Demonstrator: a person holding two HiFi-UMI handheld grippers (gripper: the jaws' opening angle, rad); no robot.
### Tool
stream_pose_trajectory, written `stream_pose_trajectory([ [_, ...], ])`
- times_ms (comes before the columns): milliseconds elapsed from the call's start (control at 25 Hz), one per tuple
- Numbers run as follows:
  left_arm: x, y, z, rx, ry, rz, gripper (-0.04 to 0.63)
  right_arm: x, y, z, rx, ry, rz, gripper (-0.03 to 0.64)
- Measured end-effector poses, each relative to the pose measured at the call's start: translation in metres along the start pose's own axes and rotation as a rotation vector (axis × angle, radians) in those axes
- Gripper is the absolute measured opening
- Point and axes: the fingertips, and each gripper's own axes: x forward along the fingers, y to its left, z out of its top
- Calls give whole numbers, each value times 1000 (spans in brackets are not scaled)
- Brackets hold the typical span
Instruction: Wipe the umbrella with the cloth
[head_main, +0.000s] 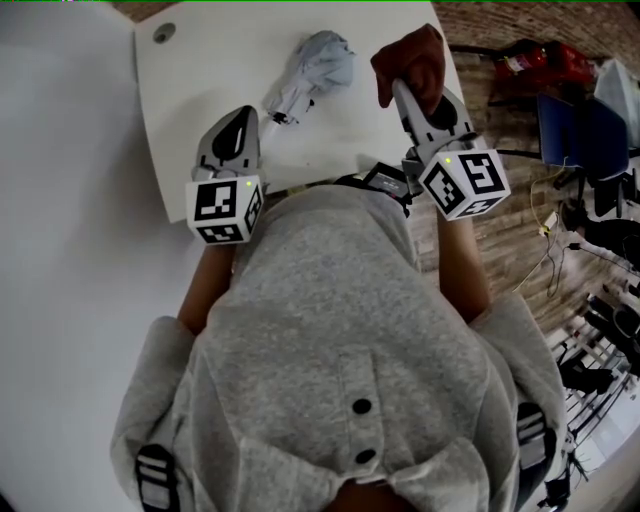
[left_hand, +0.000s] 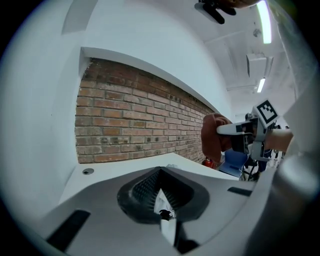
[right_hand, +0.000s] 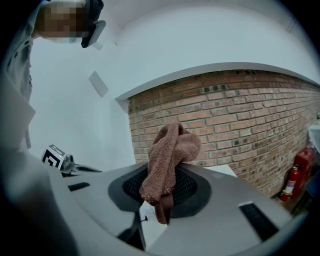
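1 umbrella (head_main: 312, 72), slim end lower-left, L gripper (head_main: 242, 115) fingers together, R gripper (head_main: 402, 92) pinching cloth (head_main: 412, 60)

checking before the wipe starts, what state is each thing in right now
umbrella: folded shut, canopy loosely bunched, lying on the table, held by neither gripper
cloth: bunched up, clamped in the right gripper
left gripper: jaws shut, nothing between them
right gripper: jaws shut on the cloth
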Motion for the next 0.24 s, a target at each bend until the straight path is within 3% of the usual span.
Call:
stream_pose_trajectory([
  [240,1,-6,0,-8,-14,-25,15,5,-1,-2,-14,-1,-1,97],
])
